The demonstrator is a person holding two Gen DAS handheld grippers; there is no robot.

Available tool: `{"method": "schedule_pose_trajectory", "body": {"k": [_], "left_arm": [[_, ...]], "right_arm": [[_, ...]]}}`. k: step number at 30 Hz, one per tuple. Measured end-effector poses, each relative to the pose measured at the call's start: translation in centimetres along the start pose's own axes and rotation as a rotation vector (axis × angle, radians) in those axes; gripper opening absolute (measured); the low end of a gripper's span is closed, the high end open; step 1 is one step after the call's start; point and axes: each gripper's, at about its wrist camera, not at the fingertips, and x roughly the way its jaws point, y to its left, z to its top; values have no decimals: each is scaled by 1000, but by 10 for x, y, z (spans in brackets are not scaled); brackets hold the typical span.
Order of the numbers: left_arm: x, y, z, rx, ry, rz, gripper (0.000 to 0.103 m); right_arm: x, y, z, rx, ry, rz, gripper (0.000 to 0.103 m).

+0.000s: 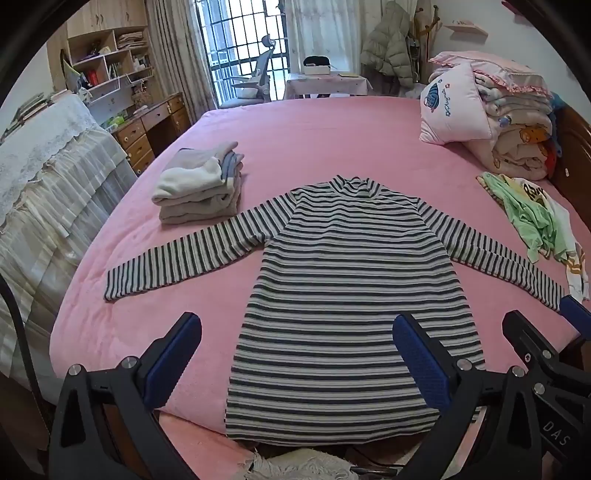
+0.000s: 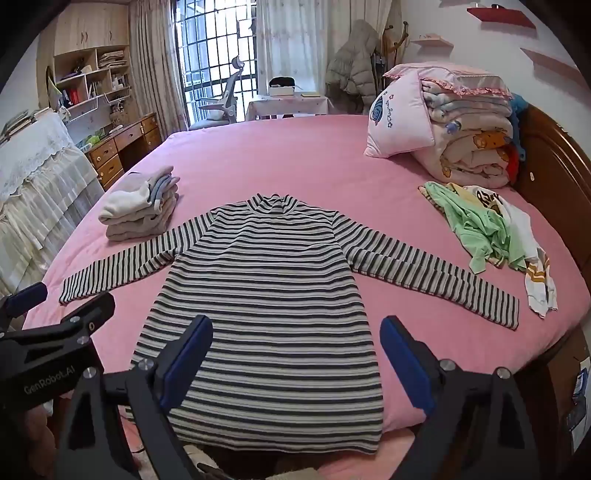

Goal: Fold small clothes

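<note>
Striped turtleneck top point(image 1: 343, 280) lies flat on the pink bed point(image 1: 314, 140), sleeves spread, hem at the near edge. In the left wrist view the left gripper point(image 1: 297, 354) hangs over the hem's left part, jaws wide apart and holding nothing; the right gripper's fingers point(image 1: 524, 339) show at the right edge, just beside the sleeve cuff. A fringed white rug point(image 1: 303, 465) peeks in below the bed. Folded grey clothes point(image 1: 199, 188) sit left of the top, a crumpled green garment point(image 1: 528, 218) on the right.

In the right wrist view the right gripper point(image 2: 295, 358) hangs over the hem's right part, jaws likewise apart and empty, and the left gripper's "GenRobot.AI" lettering appears. Only here do the whole right sleeve, the wooden headboard point(image 2: 554, 155) and red wall shelves point(image 2: 498, 16) show.
</note>
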Motion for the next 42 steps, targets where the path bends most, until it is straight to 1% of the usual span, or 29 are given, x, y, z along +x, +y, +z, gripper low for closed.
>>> {"method": "schedule_pose_trajectory", "body": {"k": [2, 3, 6, 8, 11, 18, 19, 42], "left_arm": [[4, -1, 1, -8, 27, -8, 103], [4, 4, 3, -22, 33, -32, 103], [6, 2, 3, -13, 30, -41, 103], [4, -2, 2, -6, 13, -49, 102], [1, -2, 0, -2, 4, -46, 102], [4, 0, -1, -8, 20, -57, 102], [4, 0, -1, -8, 21, -56, 102], [9, 3, -5, -8, 36, -57, 102]], "right_arm": [[0, 0, 0, -2, -12, -1, 93], [1, 0, -1, -2, -15, -1, 93], [3, -1, -1, 3, -8, 4, 93], [5, -1, -1, 7, -3, 8, 93], [2, 1, 0, 3, -9, 1, 93], [2, 6, 3, 10, -3, 2, 93], [4, -2, -2, 3, -6, 6, 93], [6, -1, -3, 4, -3, 6, 93]]}}
